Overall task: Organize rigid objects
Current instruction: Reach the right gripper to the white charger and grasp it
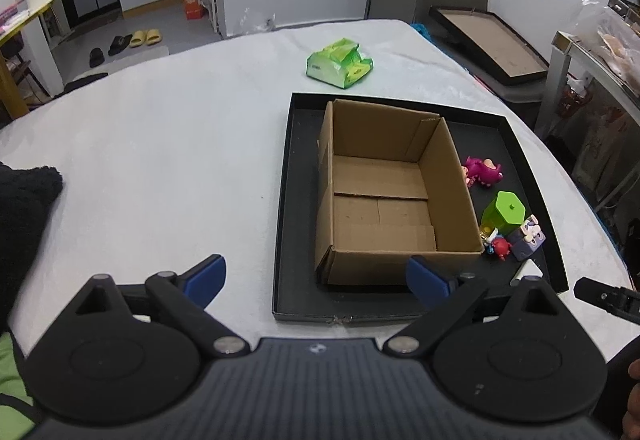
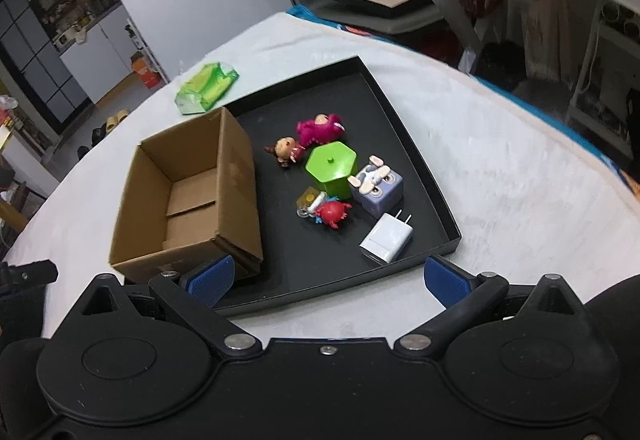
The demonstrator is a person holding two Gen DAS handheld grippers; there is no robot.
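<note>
Our right gripper (image 2: 328, 280) spread wide and empty, white charger (image 2: 387, 238) just ahead between its fingers, toys beyond, cardboard box (image 2: 236, 196) ahead-left, our left gripper (image 1: 316, 280) likewise open before the box (image 1: 384, 196)

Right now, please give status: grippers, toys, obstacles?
Left gripper and right gripper open, empty. Cardboard box empty; toys beside it in black tray. Nothing blocking.

Green tissue pack (image 1: 340, 62) on white tablecloth (image 1: 160, 144) (slippers (image 1: 146, 37) beyond)

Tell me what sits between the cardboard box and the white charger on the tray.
Right wrist view: a red figure and small yellow-capped piece between cardboard box and charger.
</note>
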